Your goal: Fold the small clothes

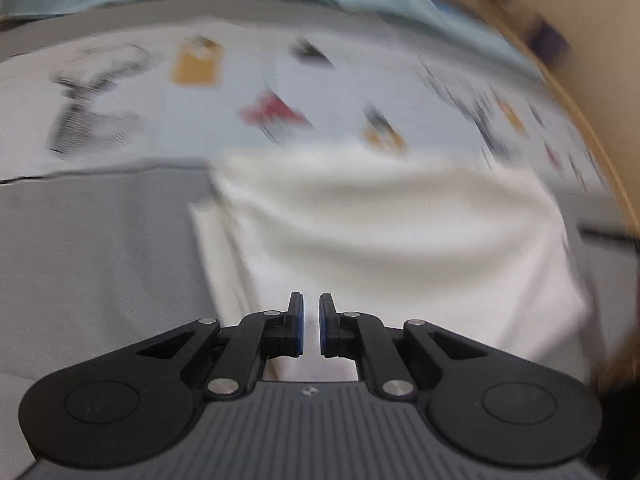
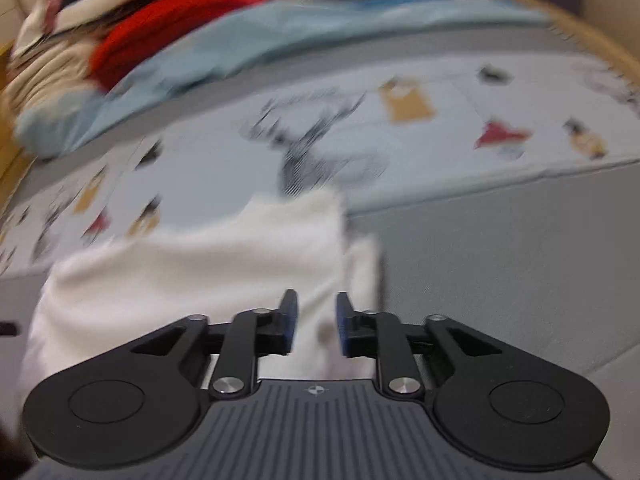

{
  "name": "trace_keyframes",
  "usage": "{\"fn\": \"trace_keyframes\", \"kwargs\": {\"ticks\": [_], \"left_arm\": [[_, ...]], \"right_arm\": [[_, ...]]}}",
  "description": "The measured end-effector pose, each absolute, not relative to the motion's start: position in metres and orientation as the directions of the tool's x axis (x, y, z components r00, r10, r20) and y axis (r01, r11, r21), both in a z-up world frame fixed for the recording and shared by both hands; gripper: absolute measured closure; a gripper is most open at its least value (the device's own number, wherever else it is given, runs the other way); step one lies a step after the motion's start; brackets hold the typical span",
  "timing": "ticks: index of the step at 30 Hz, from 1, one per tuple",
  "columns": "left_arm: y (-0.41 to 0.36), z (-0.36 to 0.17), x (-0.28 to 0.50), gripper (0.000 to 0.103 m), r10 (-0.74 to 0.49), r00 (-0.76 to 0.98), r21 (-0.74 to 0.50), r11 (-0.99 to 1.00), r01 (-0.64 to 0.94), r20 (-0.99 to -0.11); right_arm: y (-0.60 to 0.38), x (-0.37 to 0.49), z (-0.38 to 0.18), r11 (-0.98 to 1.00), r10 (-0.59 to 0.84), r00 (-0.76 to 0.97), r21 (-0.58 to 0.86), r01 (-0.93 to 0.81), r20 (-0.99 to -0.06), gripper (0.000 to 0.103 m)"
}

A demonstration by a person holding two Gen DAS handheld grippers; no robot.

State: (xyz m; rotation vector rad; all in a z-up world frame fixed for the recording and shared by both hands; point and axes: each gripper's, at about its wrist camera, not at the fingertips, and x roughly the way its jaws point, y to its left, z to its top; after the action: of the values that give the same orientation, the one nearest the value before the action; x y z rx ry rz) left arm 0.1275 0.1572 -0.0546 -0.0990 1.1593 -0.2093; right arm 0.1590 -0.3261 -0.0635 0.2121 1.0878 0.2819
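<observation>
A white garment [image 1: 384, 236] lies spread on a grey mat, partly over a printed sheet; it also shows in the right wrist view [image 2: 200, 276]. My left gripper [image 1: 311, 304] hovers over the garment's near left part, jaws slightly apart with nothing between them. My right gripper [image 2: 317, 304] is over the garment's near right edge, jaws open and empty. Both views are motion-blurred.
A grey mat [image 1: 100, 256] lies under the garment, also in the right wrist view [image 2: 500, 264]. A cartoon-printed sheet [image 2: 400, 120] lies beyond it. A light blue blanket [image 2: 240, 48] and a pile of red and other clothes [image 2: 160, 12] lie at the back. A wooden rim [image 1: 592, 128] curves on the right.
</observation>
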Motion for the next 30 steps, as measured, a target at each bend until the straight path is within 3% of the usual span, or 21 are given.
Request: {"fn": "trace_keyframes", "kwargs": {"ticks": [4,11,14,15,17,20,23,26,30], "left_arm": [[0.14,-0.098,0.103,0.096,-0.077,0.176,-0.027,0.962,0.27,-0.981],[0.151,-0.085,0.089,0.087,-0.044,0.187,-0.001,0.974,0.224,-0.981],[0.152,-0.06,0.087,0.086,-0.004,0.292,0.051,0.982,0.181,-0.957],[0.156,-0.046,0.086,0.085,-0.006,0.338,0.046,0.988,0.146,-0.941],[0.163,-0.015,0.083,0.069,-0.019,0.437,0.007,0.998,0.059,-0.899],[0.166,0.03,0.07,0.055,-0.011,0.574,-0.064,0.995,-0.073,-0.819],[0.159,0.046,0.056,0.054,0.005,0.629,-0.096,0.987,-0.126,-0.777],[0.154,0.045,0.05,0.054,0.02,0.631,-0.084,0.987,-0.135,-0.776],[0.158,0.038,0.047,0.054,0.065,0.627,-0.013,0.993,-0.119,-0.776]], "right_arm": [[-0.31,0.139,-0.094,0.955,0.246,0.251,0.189,-0.228,-0.936,0.079],[-0.304,0.123,-0.084,0.971,0.165,0.256,0.113,-0.209,-0.952,0.08],[-0.284,0.112,-0.059,0.978,0.081,0.4,-0.006,-0.21,-0.913,0.078],[-0.273,0.106,-0.048,0.977,0.089,0.459,-0.013,-0.213,-0.884,0.078],[-0.248,0.091,-0.027,0.971,0.172,0.536,0.05,-0.234,-0.827,0.077],[-0.195,0.061,-0.011,0.95,0.269,0.607,0.102,-0.295,-0.747,0.078],[-0.142,0.035,-0.009,0.937,0.308,0.657,0.102,-0.333,-0.688,0.079],[-0.096,0.015,-0.018,0.92,0.359,0.65,0.136,-0.367,-0.67,0.09],[-0.045,0.002,-0.035,0.893,0.394,0.612,0.127,-0.432,-0.686,0.09]]}}
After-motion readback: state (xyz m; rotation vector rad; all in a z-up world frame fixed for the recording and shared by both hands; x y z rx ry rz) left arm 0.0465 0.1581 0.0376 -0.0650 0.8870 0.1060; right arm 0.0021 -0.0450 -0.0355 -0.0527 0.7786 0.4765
